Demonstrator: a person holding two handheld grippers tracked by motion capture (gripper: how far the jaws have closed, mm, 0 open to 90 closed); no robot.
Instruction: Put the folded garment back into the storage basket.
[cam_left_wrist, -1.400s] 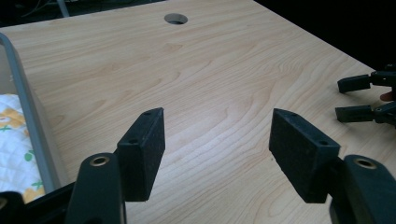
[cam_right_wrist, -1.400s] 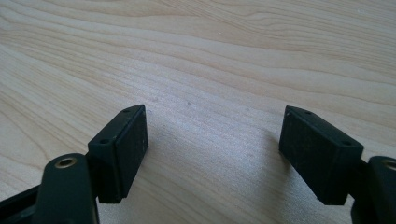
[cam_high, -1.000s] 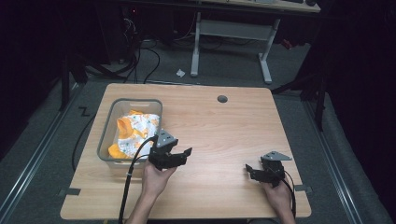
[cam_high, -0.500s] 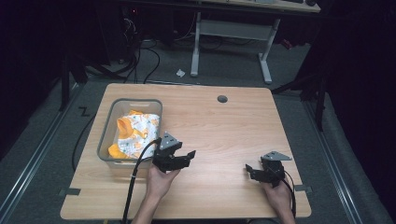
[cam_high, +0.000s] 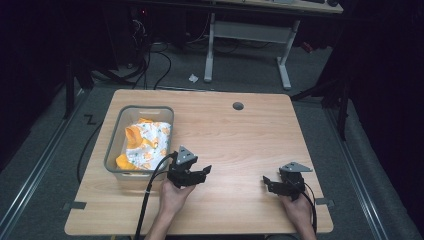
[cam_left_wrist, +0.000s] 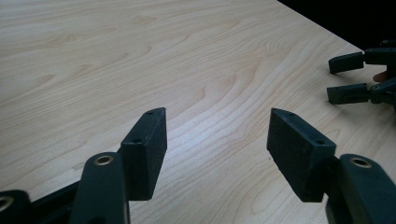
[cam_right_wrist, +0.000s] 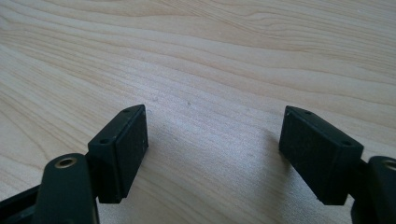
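My left gripper (cam_high: 205, 170) hovers low over the wooden table (cam_high: 240, 140), just right of the bin's near corner, pointing right. Its jaws (cam_left_wrist: 217, 116) stand apart over bare wood; they have just been closing a little with nothing between them. My right gripper (cam_high: 266, 182) rests near the table's front right, pointing left, open (cam_right_wrist: 215, 112) with only wood grain between its pads. It also appears in the left gripper view, where the right gripper (cam_left_wrist: 330, 77) sits at the far right edge. A clear plastic bin (cam_high: 114, 150) at the left holds an orange and white patterned cloth (cam_high: 145, 142).
A round cable hole (cam_high: 238, 106) sits near the table's back edge. A black cable (cam_high: 150, 200) trails from the left gripper off the front edge. Beyond the table stand a white desk frame (cam_high: 250, 35) and floor cables.
The left gripper has sunk a little toward the table and drifted slightly right. The right gripper has stayed put.
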